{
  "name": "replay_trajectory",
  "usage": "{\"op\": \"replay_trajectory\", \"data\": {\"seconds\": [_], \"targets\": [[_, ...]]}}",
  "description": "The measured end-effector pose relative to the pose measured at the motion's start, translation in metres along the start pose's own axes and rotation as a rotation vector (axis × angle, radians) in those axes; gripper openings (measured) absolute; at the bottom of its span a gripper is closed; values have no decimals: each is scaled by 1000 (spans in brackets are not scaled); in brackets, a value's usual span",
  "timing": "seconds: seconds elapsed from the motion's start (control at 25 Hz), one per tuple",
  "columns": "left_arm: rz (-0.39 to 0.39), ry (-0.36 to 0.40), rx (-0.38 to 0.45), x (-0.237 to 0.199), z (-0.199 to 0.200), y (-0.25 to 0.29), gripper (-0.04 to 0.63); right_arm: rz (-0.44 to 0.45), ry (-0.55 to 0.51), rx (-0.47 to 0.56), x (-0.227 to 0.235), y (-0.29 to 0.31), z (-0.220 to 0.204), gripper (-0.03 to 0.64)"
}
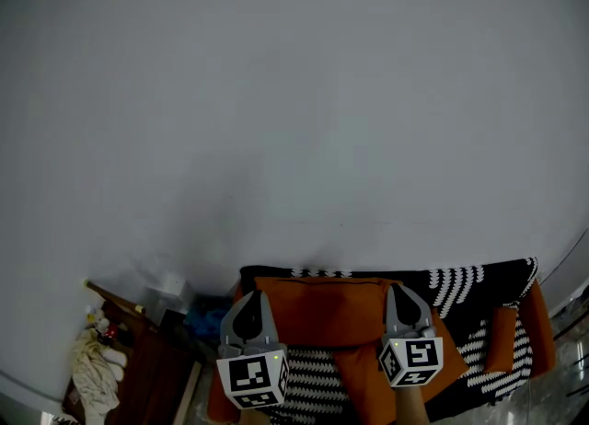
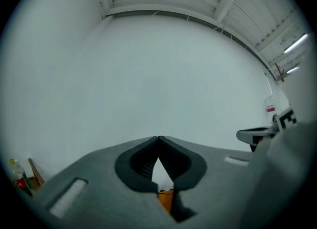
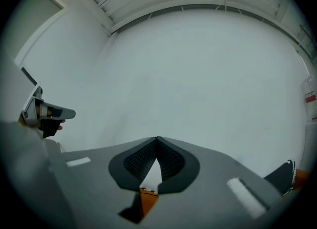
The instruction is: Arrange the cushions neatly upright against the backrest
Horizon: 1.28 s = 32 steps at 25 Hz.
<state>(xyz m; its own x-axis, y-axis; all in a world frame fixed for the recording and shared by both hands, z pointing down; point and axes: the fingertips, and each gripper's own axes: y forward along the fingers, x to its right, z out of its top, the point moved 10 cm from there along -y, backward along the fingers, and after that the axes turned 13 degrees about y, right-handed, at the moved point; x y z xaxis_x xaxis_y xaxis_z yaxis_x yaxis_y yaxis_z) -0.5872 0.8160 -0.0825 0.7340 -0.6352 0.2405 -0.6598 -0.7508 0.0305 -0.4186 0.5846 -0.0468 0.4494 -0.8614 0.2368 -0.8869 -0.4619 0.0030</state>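
Observation:
A large orange cushion lies across the sofa at the bottom of the head view, in front of a backrest draped with a black-and-white zigzag throw. Smaller orange cushions stand at the right end. My left gripper and right gripper hover over the big cushion, side by side, both shut with nothing between the jaws. In the left gripper view the left gripper faces the white wall, with a sliver of orange cushion below. The right gripper shows the same, with orange cushion beneath it.
A white wall fills most of every view. Left of the sofa stands a dark wooden side table with bottles, a crumpled cloth and a grey box. The zigzag throw edges the right gripper view.

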Motion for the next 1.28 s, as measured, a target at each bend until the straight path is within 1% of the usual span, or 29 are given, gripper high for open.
{"op": "replay_trajectory", "data": {"seconds": [0.24,0.48,0.52,0.56,0.64,0.92,1.12,1.28], "targets": [[-6,1,-12,-4,-8,4,5,-20,-6,-5,4,0,-3,9],[-48,-4,-21,3,-18,15,5,-73,0,-1,16,-8,-8,17],[-58,-4,-20,6,-21,18,12,-87,1,-5,19,-12,-10,27],[-69,-5,-20,9,-23,20,42,-101,1,-12,23,-15,-12,48],[-101,-13,-24,17,-30,27,80,-135,-5,-33,32,-24,-18,96],[-258,-80,-55,62,-55,49,206,-288,-15,-97,78,-73,-32,202],[-341,-82,-75,99,-59,59,242,-373,-13,-114,108,-102,-32,249],[-358,-56,-77,129,-57,61,245,-398,-8,-109,139,-116,-33,272]]}}
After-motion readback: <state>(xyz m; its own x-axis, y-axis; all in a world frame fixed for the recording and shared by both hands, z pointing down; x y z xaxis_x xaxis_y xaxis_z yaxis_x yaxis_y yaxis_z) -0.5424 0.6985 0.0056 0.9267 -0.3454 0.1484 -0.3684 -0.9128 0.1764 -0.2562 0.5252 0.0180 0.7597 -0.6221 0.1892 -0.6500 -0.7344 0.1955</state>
